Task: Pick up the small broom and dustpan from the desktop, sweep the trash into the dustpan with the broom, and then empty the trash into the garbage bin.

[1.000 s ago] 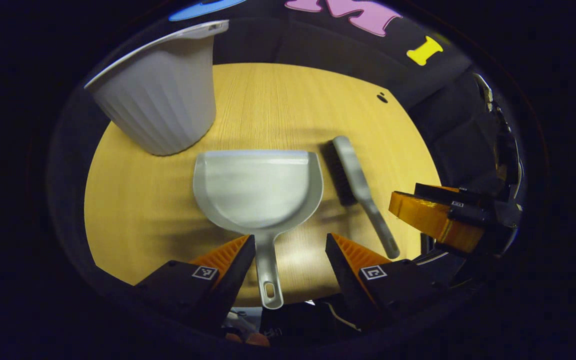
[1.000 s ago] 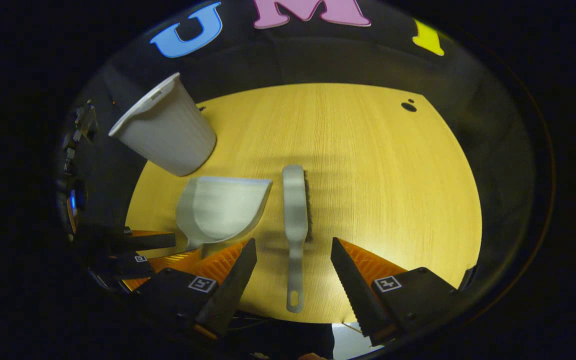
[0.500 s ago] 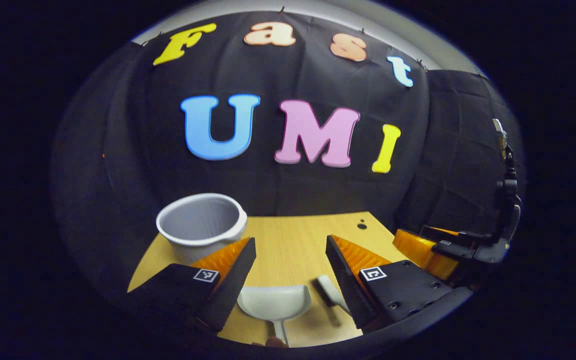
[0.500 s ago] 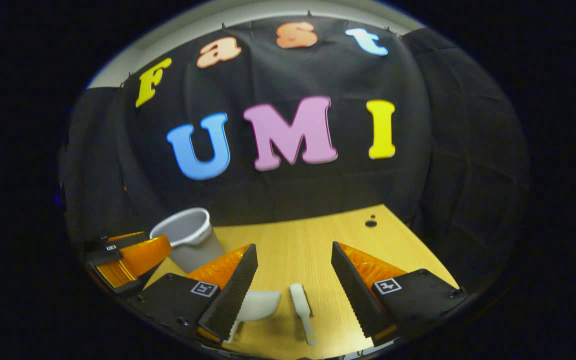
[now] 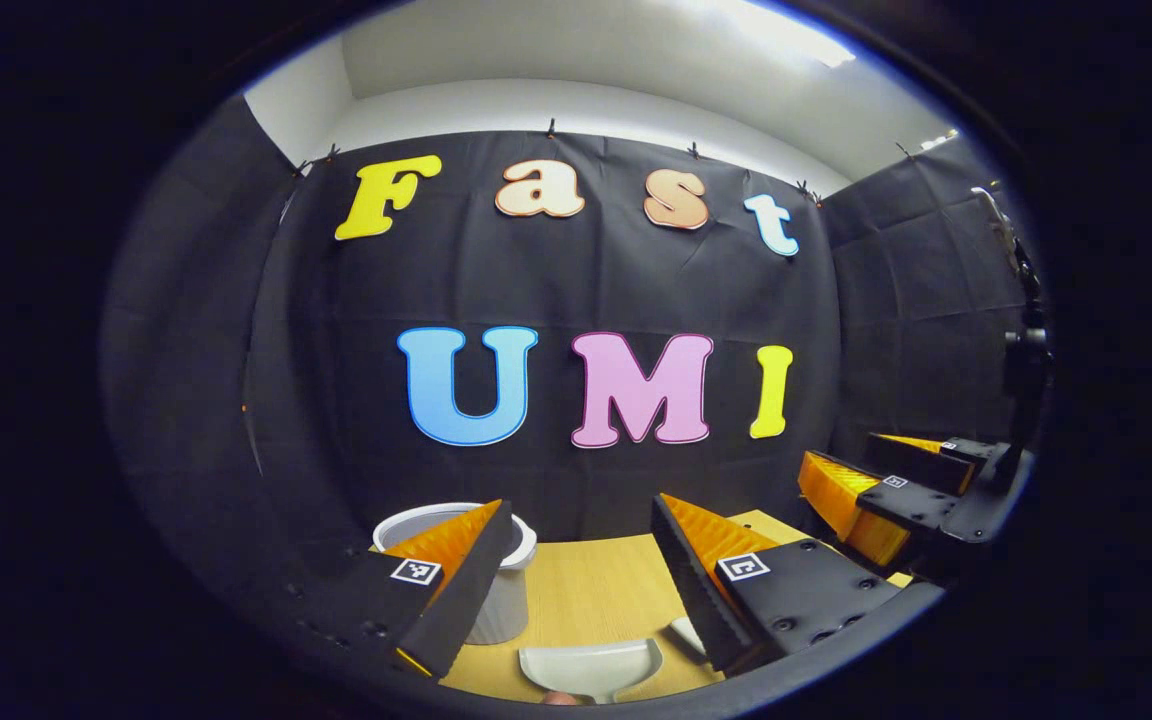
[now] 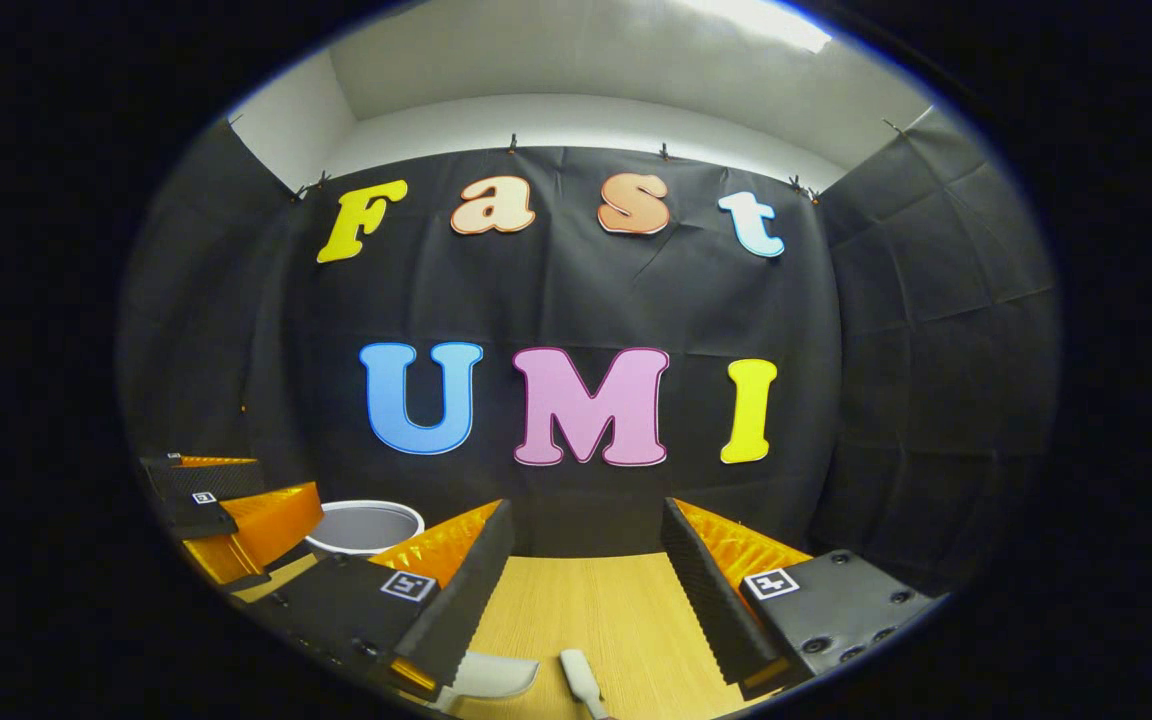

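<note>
The pale grey dustpan lies on the wooden desktop, low between my left gripper's fingers, only its pan showing. A bit of the grey broom peeks out beside the right finger. My left gripper is open, held above the desk, pointing level at the back wall. My right gripper is open too, with the broom and dustpan at the view's bottom edge. Each gripper holds nothing. The white bin stands upright at the back left.
The bin is partly hidden behind my left finger. The right gripper hovers to the right in the left gripper view; the left gripper shows at the left in the right gripper view. Black cloth walls close the desk behind and beside.
Both grippers have tilted up from looking down on the desk to facing the back wall. Dustpan and broom have slid to the bottom of both views. Both stay open.
</note>
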